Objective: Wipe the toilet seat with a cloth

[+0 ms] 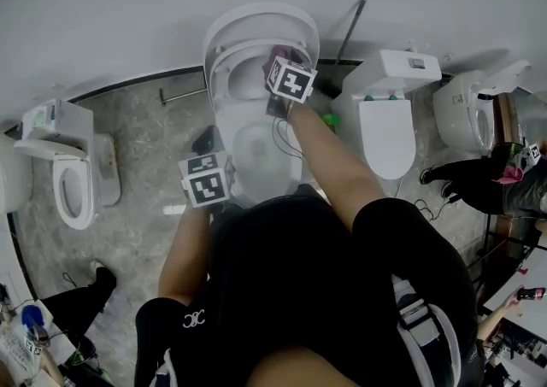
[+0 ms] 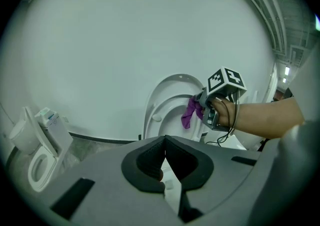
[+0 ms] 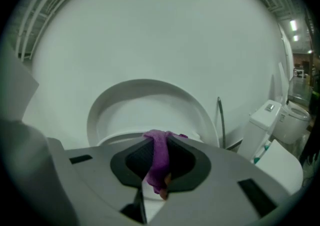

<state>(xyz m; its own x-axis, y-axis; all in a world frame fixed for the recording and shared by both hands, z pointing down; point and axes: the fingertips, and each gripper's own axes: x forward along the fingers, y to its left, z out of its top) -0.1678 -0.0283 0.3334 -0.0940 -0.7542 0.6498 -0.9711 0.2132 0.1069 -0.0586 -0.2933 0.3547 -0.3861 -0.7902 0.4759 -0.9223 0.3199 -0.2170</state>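
Observation:
The middle toilet [image 1: 256,133] stands against the wall with its lid [image 1: 261,31] and seat [image 1: 229,69] tipped up. My right gripper [image 1: 277,62] is up at the raised seat, shut on a purple cloth [image 1: 279,57]. In the right gripper view the cloth [image 3: 160,160] hangs pinched between the jaws, in front of the lid [image 3: 145,103]. My left gripper [image 1: 208,141] hovers over the bowl's left rim, shut and empty. The left gripper view shows its jaws [image 2: 165,142] pressed together, and beyond them the right gripper [image 2: 202,101] with the cloth [image 2: 191,112] against the seat [image 2: 170,113].
More toilets stand along the wall: one at the left [image 1: 73,180], one just right [image 1: 389,112] and another further right [image 1: 470,116]. A metal rod [image 1: 350,31] leans on the wall. Other people stand at lower left [image 1: 85,291] and at right [image 1: 483,180].

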